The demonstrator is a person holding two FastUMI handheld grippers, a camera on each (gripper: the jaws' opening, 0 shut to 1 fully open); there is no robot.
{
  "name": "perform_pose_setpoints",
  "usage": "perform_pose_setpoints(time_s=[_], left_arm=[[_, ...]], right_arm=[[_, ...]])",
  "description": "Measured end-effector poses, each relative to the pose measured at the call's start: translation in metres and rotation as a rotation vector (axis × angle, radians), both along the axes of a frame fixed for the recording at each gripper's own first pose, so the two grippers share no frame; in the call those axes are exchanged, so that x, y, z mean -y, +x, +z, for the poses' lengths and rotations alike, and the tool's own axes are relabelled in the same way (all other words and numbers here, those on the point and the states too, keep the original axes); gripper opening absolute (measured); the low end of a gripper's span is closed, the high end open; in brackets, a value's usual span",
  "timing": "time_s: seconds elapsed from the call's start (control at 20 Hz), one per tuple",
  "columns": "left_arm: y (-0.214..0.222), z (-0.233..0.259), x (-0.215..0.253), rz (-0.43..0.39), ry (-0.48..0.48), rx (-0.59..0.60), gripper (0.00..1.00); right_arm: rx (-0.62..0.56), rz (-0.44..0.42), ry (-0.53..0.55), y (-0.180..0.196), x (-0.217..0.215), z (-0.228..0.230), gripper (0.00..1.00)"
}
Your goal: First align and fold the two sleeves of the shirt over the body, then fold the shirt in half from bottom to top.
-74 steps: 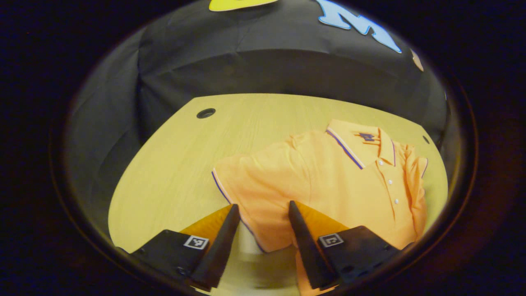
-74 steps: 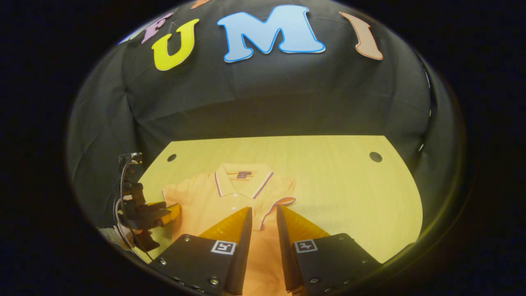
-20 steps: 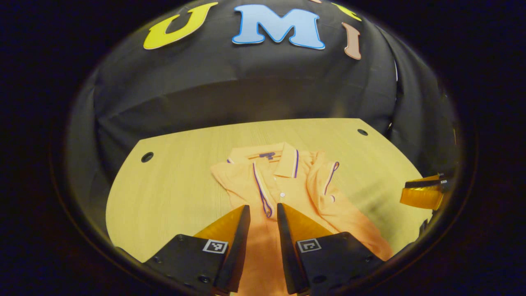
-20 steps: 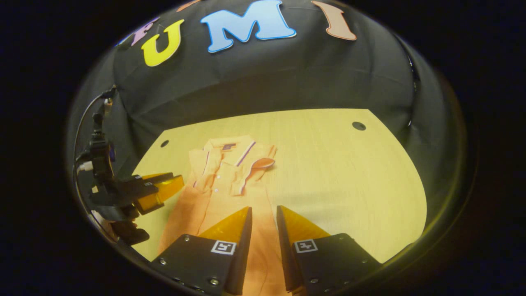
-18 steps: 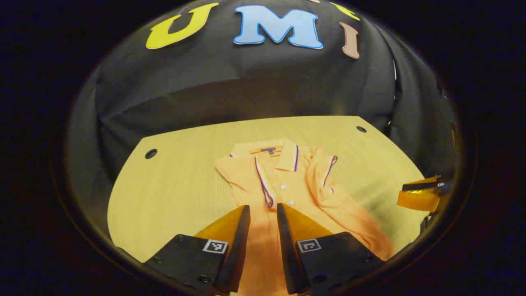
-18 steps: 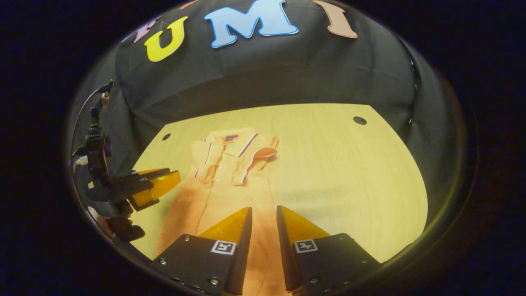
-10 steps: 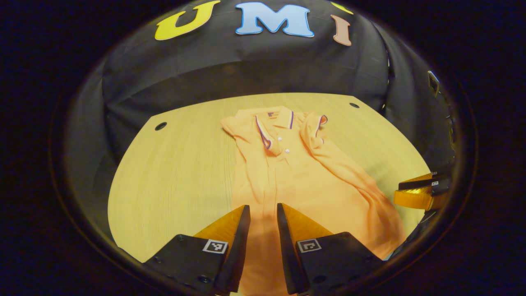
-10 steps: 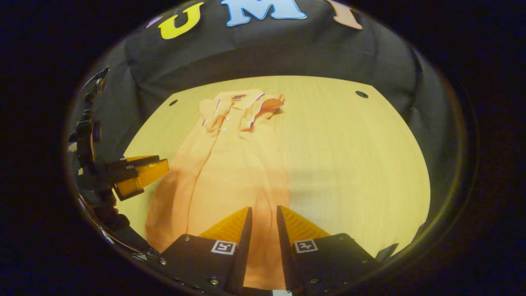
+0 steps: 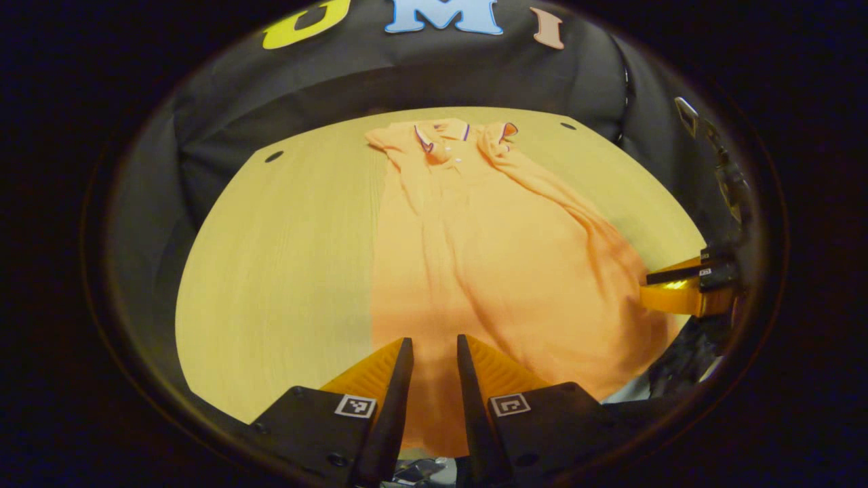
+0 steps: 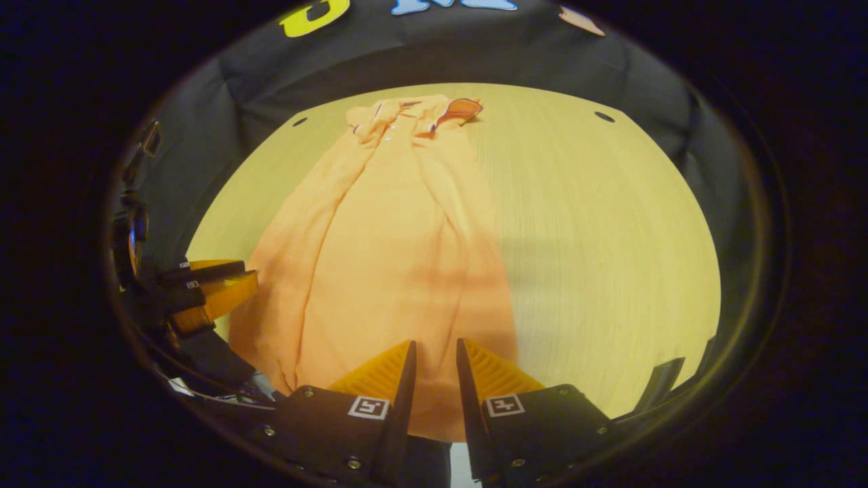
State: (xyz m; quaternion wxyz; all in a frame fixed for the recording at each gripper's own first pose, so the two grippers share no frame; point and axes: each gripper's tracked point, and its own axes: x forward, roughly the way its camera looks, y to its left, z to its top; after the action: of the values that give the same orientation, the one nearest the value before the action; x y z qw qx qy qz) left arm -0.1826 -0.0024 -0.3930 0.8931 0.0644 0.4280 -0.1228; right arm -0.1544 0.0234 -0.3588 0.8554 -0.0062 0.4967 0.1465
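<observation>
Lying flat on the yellow wooden table [image 9: 271, 257], the orange shirt [image 9: 488, 257] stretches away from both grippers, with its collar [image 9: 441, 132] at the far end near the black cloth wall [image 9: 407, 74]. Both sleeves are folded in over the body, so the shirt looks long and narrow. The sleeve [image 10: 456, 108] on the right side curls up a little beside the collar.

The left gripper [image 9: 434, 352] hangs over the near bottom edge of the shirt. Its two fingers sit close together with only a thin gap, and I cannot tell if they touch the cloth. In the right gripper view, this same gripper shows at the left side, just beside the shirt's edge.

The right gripper [image 10: 434, 352] is also over the bottom edge of the shirt [image 10: 393, 251], near its right corner. Its fingers are close together too, with a thin gap between them. In the left gripper view it pokes in from the right, touching or just beside the shirt's side.

Small round holes [image 9: 274, 156] sit in the table's far corners.
</observation>
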Motion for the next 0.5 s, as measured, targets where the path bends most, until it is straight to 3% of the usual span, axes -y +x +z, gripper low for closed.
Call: perform_pose_setpoints(time_s=[0.1,0.15,0.2,0.25,0.3,0.4,0.45,0.5], left_arm=[[-0.013,-0.009,-0.006,0.015,0.013,-0.021,0.46],[-0.018,-0.012,-0.007,0.021,0.012,-0.034,0.51],[-0.023,-0.014,-0.008,0.026,0.01,-0.047,0.63],[-0.024,-0.017,-0.01,0.031,0.012,-0.052,0.83],[-0.024,-0.019,-0.011,0.036,0.016,-0.057,0.83],[-0.022,-0.02,-0.012,0.042,0.023,-0.054,0.82],[-0.022,-0.019,-0.012,0.043,0.026,-0.057,0.9],[-0.021,-0.019,-0.012,0.044,0.024,-0.054,0.92]], right_arm=[[-0.018,-0.003,-0.03,-0.008,0.004,-0.006,0.41],[-0.027,-0.004,-0.038,-0.011,0.005,-0.009,0.4],[-0.033,-0.004,-0.041,-0.014,0.005,-0.011,0.37],[-0.047,0.003,-0.03,-0.016,0.002,-0.011,0.38],[-0.059,0.009,-0.034,-0.016,0.002,-0.015,0.52],[-0.052,0.011,-0.06,-0.016,0.003,-0.013,0.65],[-0.057,0.017,-0.064,-0.017,0.002,-0.014,0.71],[-0.05,0.016,-0.07,-0.015,0.001,-0.013,0.67]])
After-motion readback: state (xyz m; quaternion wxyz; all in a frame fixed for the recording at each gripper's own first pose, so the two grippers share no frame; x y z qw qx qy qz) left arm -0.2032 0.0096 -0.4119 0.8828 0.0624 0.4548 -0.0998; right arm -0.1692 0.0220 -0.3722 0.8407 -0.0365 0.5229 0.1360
